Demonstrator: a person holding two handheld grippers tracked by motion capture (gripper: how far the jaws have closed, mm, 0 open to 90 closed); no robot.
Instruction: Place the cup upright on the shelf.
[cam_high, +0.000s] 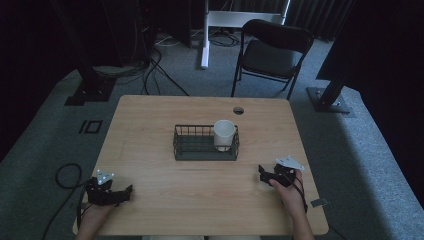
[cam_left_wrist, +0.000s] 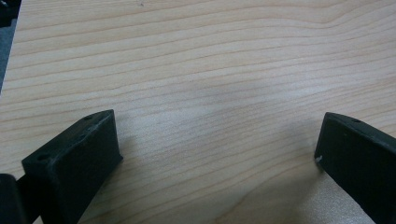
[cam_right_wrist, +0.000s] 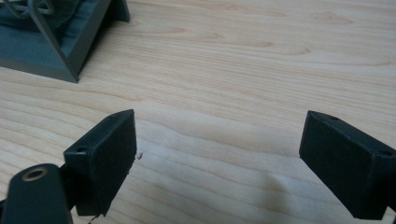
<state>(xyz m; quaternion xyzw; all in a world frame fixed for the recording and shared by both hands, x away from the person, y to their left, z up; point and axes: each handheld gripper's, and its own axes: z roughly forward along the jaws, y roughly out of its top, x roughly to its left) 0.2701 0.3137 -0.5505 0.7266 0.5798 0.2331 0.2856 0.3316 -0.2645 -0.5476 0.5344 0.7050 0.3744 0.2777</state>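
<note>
Wooden table bears both gaping claws, apart.

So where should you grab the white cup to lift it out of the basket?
Probably by its rim, coming straight down from above. The cup stands upright in the right end of the wire basket, so the walls block its lower sides, while its open top pokes up above them. The right gripper is nearer, and its jaws are open, with nothing in them.
</note>
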